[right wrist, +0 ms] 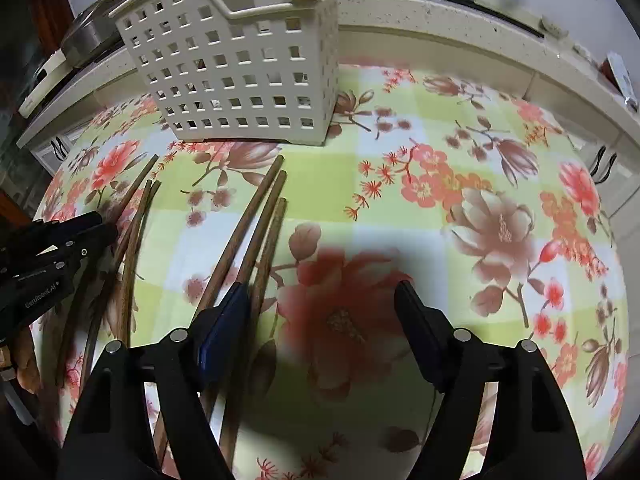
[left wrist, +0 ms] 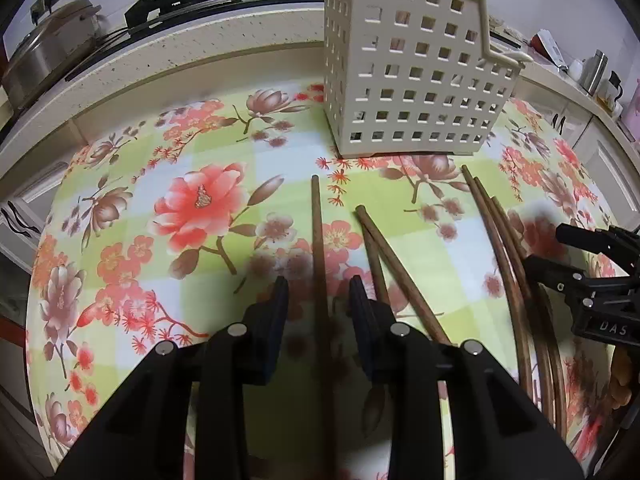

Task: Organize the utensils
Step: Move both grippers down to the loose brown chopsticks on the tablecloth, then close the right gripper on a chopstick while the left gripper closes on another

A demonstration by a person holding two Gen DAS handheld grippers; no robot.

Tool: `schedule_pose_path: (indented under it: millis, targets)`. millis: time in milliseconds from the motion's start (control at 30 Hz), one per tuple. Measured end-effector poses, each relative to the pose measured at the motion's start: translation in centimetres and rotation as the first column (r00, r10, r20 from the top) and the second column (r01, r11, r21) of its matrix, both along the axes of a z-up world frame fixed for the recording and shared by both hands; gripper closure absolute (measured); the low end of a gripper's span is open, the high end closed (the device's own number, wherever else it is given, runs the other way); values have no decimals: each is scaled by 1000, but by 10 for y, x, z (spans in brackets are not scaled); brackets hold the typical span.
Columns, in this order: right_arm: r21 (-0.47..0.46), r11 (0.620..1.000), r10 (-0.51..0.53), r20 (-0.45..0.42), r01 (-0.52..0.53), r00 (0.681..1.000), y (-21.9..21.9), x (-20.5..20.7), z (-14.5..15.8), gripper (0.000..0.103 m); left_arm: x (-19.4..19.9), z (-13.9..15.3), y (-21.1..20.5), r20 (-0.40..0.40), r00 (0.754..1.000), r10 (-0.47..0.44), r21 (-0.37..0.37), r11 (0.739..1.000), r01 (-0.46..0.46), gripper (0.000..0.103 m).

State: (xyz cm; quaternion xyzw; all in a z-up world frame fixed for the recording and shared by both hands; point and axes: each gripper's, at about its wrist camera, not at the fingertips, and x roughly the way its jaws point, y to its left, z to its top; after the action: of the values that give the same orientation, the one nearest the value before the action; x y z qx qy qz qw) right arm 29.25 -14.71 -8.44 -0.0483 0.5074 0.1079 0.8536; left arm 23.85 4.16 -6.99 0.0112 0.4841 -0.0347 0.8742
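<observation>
Several brown wooden chopsticks lie on the floral tablecloth (left wrist: 208, 208) in front of a cream perforated utensil holder (left wrist: 412, 72) (right wrist: 240, 68). My left gripper (left wrist: 318, 292) points down over a single chopstick (left wrist: 317, 232). The chopstick runs between the jaws with a gap on each side. A crossed pair (left wrist: 380, 248) lies just right of it. My right gripper (right wrist: 322, 298) stands wide open; its left finger (right wrist: 230, 312) rests over a bundle of three chopsticks (right wrist: 256, 232). Each gripper shows at the edge of the other view: right gripper (left wrist: 546, 246), left gripper (right wrist: 106, 226).
The holder stands at the far edge of the round table, with sticks poking out of its top. Behind runs a speckled countertop (left wrist: 200, 40) with a metal pan (left wrist: 48, 44) and a stove. Bare cloth (right wrist: 480, 220) lies right of the right gripper.
</observation>
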Motion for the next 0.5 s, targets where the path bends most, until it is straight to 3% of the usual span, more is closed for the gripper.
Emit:
schedule_pose_path:
  millis: [167, 333, 433, 500]
  targets:
    - [-30, 999, 19, 19, -18, 1000, 9, -1, -1, 39, 0, -1, -2, 10, 1000, -8, 18, 1000, 8, 74]
    - [-20, 999, 41, 52, -40, 998, 14, -2, 1, 63, 1, -1, -4, 15, 1000, -16, 33, 999, 16, 83]
    - [-14, 999, 52, 57, -51, 997, 18, -4, 1, 73, 2, -1, -5, 13, 1000, -20, 43, 999, 20, 96]
    - [-9, 998, 66, 65, -66, 996, 21, -5, 1, 81, 2, -1, -6, 14, 1000, -21, 44, 999, 21, 97]
